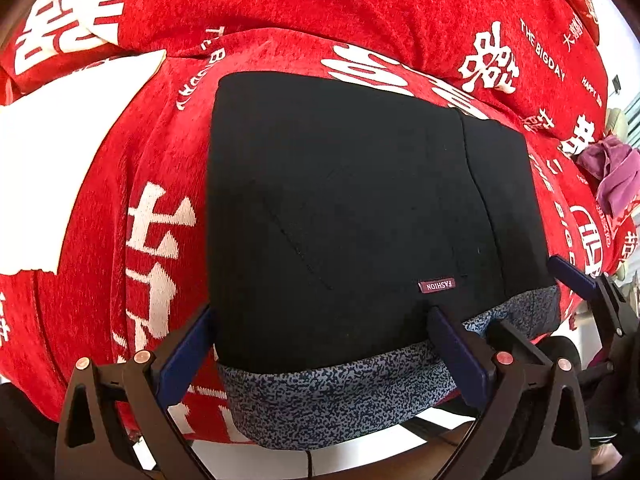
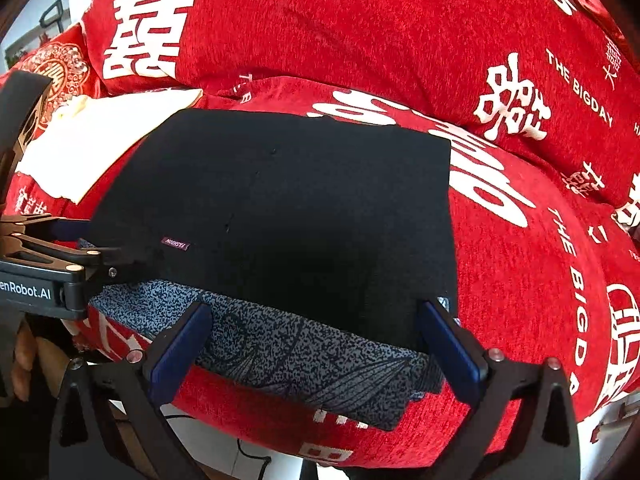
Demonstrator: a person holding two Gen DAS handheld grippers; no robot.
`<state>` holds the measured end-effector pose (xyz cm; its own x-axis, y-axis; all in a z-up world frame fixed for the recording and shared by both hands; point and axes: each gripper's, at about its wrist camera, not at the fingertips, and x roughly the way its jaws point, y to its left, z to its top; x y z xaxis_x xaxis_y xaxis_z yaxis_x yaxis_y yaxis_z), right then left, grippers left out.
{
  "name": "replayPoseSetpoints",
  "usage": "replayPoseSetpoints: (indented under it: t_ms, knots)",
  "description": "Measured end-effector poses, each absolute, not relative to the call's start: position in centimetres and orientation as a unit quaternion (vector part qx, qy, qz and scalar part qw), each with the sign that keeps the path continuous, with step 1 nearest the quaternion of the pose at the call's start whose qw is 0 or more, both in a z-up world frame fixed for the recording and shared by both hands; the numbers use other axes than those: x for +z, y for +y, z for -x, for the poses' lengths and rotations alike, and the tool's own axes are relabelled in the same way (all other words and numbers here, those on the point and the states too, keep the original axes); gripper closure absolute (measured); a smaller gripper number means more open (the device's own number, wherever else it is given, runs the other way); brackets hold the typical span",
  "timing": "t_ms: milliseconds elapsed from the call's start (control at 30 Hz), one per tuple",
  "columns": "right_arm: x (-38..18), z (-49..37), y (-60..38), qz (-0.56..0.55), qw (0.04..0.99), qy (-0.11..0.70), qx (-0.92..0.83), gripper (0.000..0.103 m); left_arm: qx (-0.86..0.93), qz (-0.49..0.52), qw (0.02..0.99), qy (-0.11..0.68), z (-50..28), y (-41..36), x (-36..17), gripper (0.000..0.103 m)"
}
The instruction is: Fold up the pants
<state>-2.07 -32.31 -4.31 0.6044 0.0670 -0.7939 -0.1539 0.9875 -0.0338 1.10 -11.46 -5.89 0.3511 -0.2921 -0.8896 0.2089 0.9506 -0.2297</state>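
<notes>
The black pants point(image 1: 360, 208) lie folded into a flat rectangle on a red sofa cover point(image 1: 168, 184), a grey speckled waistband point(image 1: 328, 396) along the near edge. A small "FASHION" label point(image 1: 436, 285) faces up. My left gripper point(image 1: 320, 340) is open, its fingers straddling the near left part of the fold. My right gripper point(image 2: 316, 332) is open wide over the near edge of the pants point(image 2: 280, 208) and the waistband point(image 2: 304, 352). Nothing is pinched. In the right wrist view the left gripper point(image 2: 100, 242) rests at the left corner.
A white cloth point(image 1: 48, 160) lies left of the pants, also seen as the white cloth point(image 2: 92, 140). A red back cushion point(image 1: 320, 0) rises behind. A purple cloth point(image 1: 612, 172) sits at the far right. A person's hand point(image 2: 24, 360) holds the left gripper.
</notes>
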Motion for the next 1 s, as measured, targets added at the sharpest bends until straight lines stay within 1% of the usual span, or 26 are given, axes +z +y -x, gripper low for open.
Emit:
replayPoseSetpoints:
  t_ms: [433, 800, 900, 1000]
  knots:
    - [-4.5, 2.2, -32.1, 0.048, 0.895, 0.439, 0.059, 0.0, -0.161, 0.038, 0.828, 0.536, -0.6, -11.6, -6.0, 0.0]
    - [-4.4, 2.0, -32.2, 0.051, 0.892, 0.445, 0.06, 0.0, -0.176, 0.041, 0.821, 0.542, -0.8, -11.4, -6.2, 0.0]
    - [-4.0, 2.0, -32.5, 0.038, 0.891, 0.448, 0.061, 0.0, -0.181, 0.041, 0.816, 0.548, -1.0, -11.2, -6.1, 0.0]
    - [-2.7, 2.3, -34.3, -0.019, 0.899, 0.434, 0.059, 0.0, -0.189, 0.056, 0.796, 0.572, -1.6, -10.6, -6.0, 0.0]
